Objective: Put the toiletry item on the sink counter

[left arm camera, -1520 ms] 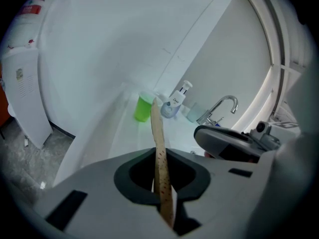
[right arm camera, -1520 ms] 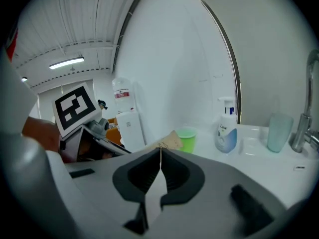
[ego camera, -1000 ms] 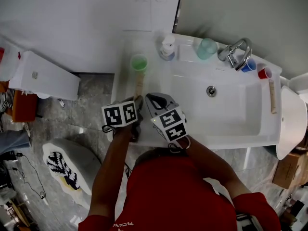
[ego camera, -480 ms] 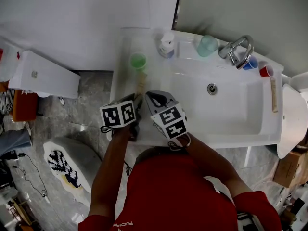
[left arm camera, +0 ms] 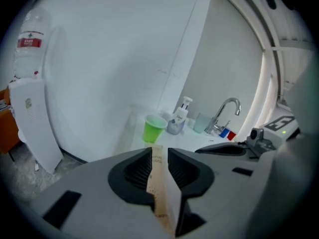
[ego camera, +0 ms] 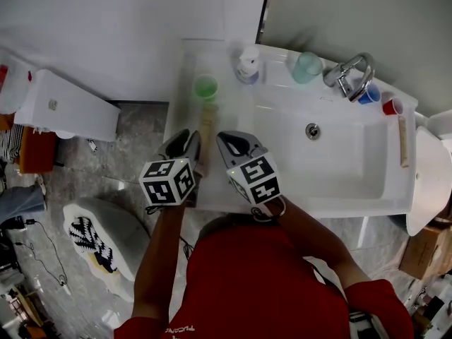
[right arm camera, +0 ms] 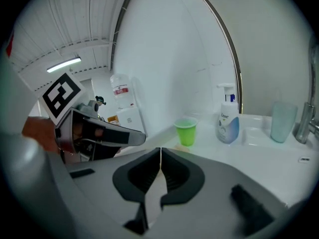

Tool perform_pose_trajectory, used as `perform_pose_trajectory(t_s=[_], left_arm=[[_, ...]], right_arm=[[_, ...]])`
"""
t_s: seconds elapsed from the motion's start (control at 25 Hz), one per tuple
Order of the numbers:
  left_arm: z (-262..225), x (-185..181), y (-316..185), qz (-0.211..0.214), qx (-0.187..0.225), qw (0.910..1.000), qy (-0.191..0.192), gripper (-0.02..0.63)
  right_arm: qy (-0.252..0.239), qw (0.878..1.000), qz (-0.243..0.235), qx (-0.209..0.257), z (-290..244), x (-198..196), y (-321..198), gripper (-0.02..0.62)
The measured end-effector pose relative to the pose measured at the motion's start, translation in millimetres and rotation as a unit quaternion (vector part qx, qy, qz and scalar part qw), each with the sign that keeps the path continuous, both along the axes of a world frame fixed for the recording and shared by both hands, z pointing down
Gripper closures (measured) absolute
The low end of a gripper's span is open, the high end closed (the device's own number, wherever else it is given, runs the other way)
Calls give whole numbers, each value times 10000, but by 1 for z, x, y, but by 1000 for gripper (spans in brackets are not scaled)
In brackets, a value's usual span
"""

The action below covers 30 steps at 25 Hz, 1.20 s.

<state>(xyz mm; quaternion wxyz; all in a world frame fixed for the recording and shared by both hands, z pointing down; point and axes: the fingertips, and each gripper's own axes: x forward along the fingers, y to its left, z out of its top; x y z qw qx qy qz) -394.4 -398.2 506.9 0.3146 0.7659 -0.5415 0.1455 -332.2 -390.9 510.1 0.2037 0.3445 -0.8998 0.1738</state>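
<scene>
Lengthwise, the paper-sleeved toiletry item (ego camera: 207,129) is seen laid on the sink worktop (ego camera: 182,97) between the parted jaws of the left claw (left arm camera: 159,152), pointed at the green cup (ego camera: 205,87), the right claw (right arm camera: 159,153) being closed and empty.

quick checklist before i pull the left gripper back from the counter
1. Toiletry packet lying on the sink counter: ok.
2. Left gripper released: ok, jaws apart, with the packet showing in the gap.
3. Right gripper empty: ok, jaws together with nothing between them.
4. Packet clear of the green cup: cannot tell, its far end lies very close.
5. Packet safely in from the counter's edge: cannot tell, since the strip there is narrow.
</scene>
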Motion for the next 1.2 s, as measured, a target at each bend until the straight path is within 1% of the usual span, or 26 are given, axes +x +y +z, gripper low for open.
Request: perform_pose_trajectory(t_s=[0.12, 0.32, 0.48, 0.72, 0.84, 0.92, 1.04, 1.2], left_arm=[[-33, 7, 2, 134, 734, 9972, 52, 505], [-79, 20, 17, 418, 1681, 9849, 46, 560], [-109, 25, 34, 497, 2248, 9731, 80, 575], [-149, 31, 57, 511, 2962, 9536, 172, 586], [-165, 39, 69, 625, 3242, 9436, 267, 588], [-171, 46, 75, 700, 3339, 9394, 341, 588], [-173, 52, 81, 738, 3365, 9382, 334, 588], [-169, 56, 86, 739, 3289, 9411, 273, 588]], right_arm=[[-258, 9994, -91, 188, -19, -1, 3, 565], [-808, 9937, -385, 667, -65, -2, 16, 565], [-1144, 9861, -604, 1039, -103, -2, 30, 565], [-1720, 9721, -757, 1401, -146, 4, 51, 565], [-1888, 9671, -784, 1513, -161, 8, 61, 566], [-1908, 9652, -791, 1602, -166, 10, 65, 566], [-1901, 9642, -796, 1670, -169, 13, 70, 566], [-1896, 9634, -804, 1716, -173, 16, 76, 566]])
